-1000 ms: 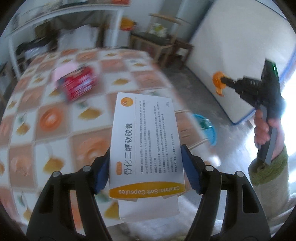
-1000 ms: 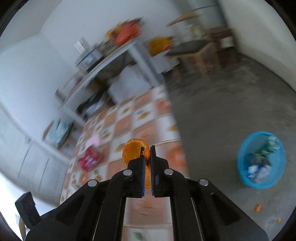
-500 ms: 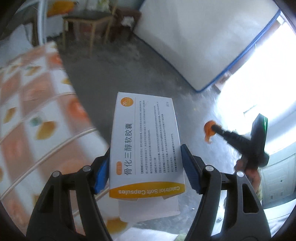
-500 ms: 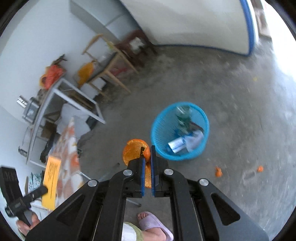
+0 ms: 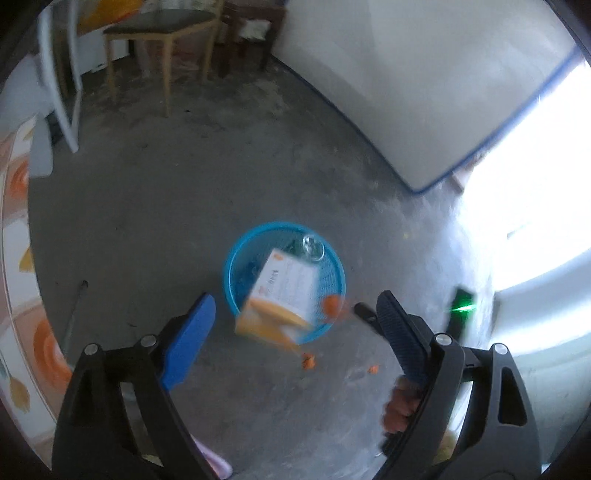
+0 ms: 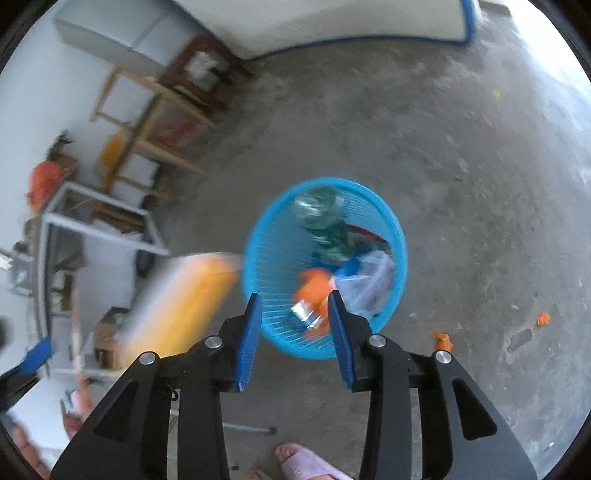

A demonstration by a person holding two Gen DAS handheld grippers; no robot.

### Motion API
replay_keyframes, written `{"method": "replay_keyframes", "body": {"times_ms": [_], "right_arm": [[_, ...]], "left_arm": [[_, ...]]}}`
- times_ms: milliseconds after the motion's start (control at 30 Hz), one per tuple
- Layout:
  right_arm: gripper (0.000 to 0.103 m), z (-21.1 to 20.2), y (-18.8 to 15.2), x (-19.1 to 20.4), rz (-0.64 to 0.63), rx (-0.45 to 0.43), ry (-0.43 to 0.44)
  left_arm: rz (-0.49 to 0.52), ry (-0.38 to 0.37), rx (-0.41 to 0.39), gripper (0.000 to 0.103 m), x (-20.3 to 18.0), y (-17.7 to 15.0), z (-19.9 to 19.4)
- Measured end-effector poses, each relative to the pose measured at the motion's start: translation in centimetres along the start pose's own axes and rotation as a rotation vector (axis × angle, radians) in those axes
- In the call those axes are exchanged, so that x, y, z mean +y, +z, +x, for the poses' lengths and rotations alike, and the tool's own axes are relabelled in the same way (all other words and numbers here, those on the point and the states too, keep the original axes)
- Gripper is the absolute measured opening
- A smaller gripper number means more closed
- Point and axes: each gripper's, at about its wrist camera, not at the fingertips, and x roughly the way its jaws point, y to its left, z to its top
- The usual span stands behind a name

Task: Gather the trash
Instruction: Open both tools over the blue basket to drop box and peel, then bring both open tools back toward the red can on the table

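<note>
A blue mesh basket (image 5: 232,280) (image 6: 266,236) stands on the concrete floor below both grippers. The white and orange capsule box (image 5: 280,295) is loose in the air over the basket, clear of my left gripper (image 5: 295,314), whose jaws are opening with nothing between the pads. In the right wrist view the box (image 6: 177,306) is an orange blur left of the basket. My right gripper (image 6: 293,321) hangs over the basket's near rim, jaws opening, and the orange peel (image 6: 314,288) is falling free past them. The peel (image 5: 330,304) also shows at the basket's rim in the left wrist view.
Bottles and a plastic bag (image 6: 369,280) lie in the basket. Orange scraps (image 5: 308,363) (image 6: 443,339) dot the floor beside it. A wooden table (image 5: 162,33) and chair stand at the back, a white board (image 5: 406,92) leans on the wall, a patterned tabletop (image 5: 14,258) is at left, a slippered foot (image 6: 306,461) near.
Both grippers swung from the patterned table to above the basket. The left let go of the box and the right let go of the peel; both things now fall.
</note>
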Motion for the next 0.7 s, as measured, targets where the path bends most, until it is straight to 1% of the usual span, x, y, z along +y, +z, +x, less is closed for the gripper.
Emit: {"method": "replay_keyframes", "body": {"times_ms": [67,167,300,400,467,500,567,600,633,700], "right_arm": [[0.036,0.7,-0.5,-0.8,0.008,0.002,-0.008],[0.036,0.7,-1.6,-1.6,0.000,-0.003,-0.015],[0.036,-0.4,-2.4,-1.7,-0.026,-0.015,-0.009],[0.037,-2.5,-3.1,-0.8,-0.064,-0.034,0.012],[0.042,-4.4,-3.8,0.2,-0.104,-0.049,0.039],[0.046,-5.3,-4.1,0.6,-0.120,-0.053,0.053],[0.051,-7.6,-5.0,2.4,-0.189,-0.058,0.086],[0.055,-8.6,-5.4,3.4,-0.227,-0.056,0.097],[0.059,-9.4,-5.8,4.2,-0.257,-0.053,0.108],[0.062,-11.3,-6.7,6.7,-0.335,-0.050,0.140]], "left_arm": [[0.004,-0.027,-0.011,0.085,0.7,-1.0,-1.4],[0.034,-0.030,-0.054,0.085,1.8,-2.9,-4.3],[0.063,-0.053,-0.106,0.085,2.7,-5.8,-8.5],[0.077,-0.050,-0.142,0.085,3.6,-8.4,-11.4],[0.101,-0.038,-0.167,0.085,3.7,-10.5,-13.2],[0.119,-0.024,-0.182,0.085,4.0,-11.9,-14.3],[0.133,-0.004,-0.205,0.085,4.8,-13.7,-15.6],[0.129,0.019,-0.224,0.085,5.6,-15.1,-16.5],[0.121,0.032,-0.234,0.085,6.2,-15.7,-17.1],[0.097,0.056,-0.254,0.085,8.0,-17.5,-18.5]]}}
